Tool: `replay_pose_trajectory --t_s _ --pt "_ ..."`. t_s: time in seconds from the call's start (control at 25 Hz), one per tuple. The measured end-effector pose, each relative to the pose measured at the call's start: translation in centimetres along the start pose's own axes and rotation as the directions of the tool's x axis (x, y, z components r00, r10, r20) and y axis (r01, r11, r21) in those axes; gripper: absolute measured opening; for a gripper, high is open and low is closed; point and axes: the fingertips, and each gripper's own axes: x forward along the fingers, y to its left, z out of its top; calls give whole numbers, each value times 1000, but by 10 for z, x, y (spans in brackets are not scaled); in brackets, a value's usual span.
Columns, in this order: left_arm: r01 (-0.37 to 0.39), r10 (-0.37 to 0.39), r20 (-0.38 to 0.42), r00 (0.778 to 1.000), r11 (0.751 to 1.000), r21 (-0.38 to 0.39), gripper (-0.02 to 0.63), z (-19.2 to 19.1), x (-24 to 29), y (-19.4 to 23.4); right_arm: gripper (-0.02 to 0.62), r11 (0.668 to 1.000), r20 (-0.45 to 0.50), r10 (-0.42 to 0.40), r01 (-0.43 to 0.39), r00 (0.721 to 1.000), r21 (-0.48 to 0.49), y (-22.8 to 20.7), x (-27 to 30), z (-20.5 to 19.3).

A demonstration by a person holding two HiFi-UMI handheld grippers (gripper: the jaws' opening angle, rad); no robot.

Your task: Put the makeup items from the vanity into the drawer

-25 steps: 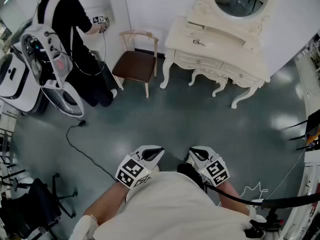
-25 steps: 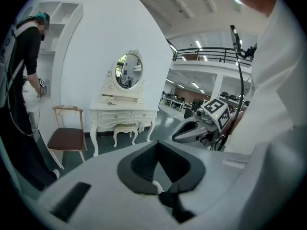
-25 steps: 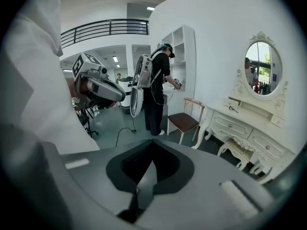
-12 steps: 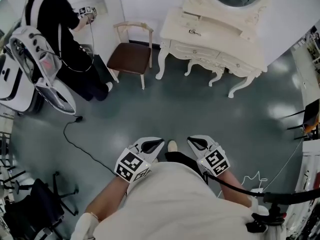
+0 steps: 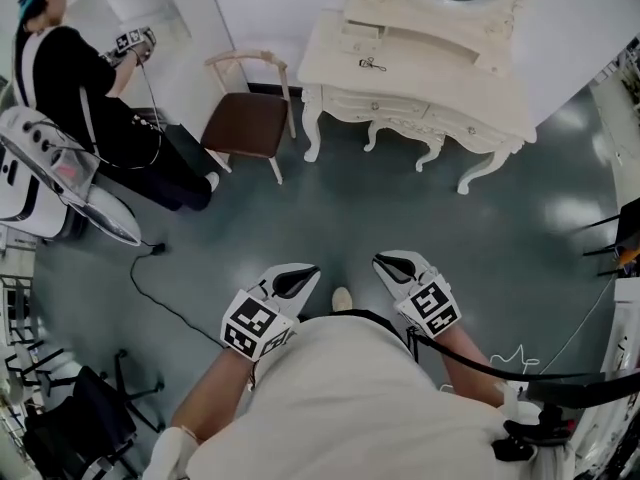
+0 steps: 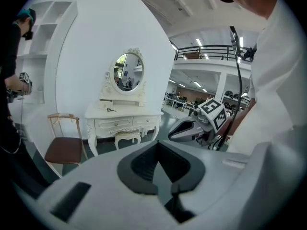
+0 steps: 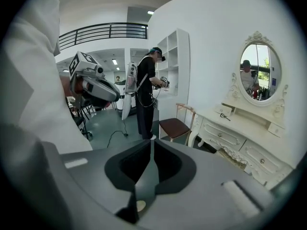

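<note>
Moved: bench (image 5: 440,93) now lower and nearer; left tool (image 5: 303,273) and right tool (image 5: 386,262) higher in frame.
Head view: cream, carved bench on curved legs, mirror cut off above; small dark makeup item (image 5: 372,64) on its top, well apart from both tools.
Left gripper view: left tool (image 6: 157,146) dark ribbed pads closed together, nothing held.
Right gripper view: right tool (image 7: 151,145) closed, empty; makeup item (image 7: 224,116) too small to identify.
</note>
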Motion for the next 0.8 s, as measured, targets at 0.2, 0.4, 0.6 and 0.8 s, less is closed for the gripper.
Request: replay_pose_trajectory --t_s 0.2,0.4,0.6,0.8 --pt "-5 5 -2 1000 1000 -19 2 29 51 28 38 1000 -11 -5 5 1000 17 -63 15 -9" --pt "20 -20 -25 999 1000 -24 2 42 80 64 49 998 -11 -21 21 1000 56 -101 40 -7" --pt "60 -61 -20 998 998 -9 3 62 110 125 51 996 -32 -56 58 998 61 -149 81 9" --pt "126 -126 -25 992 992 21 3 107 129 194 51 993 -41 -102 104 994 59 -201 125 58"
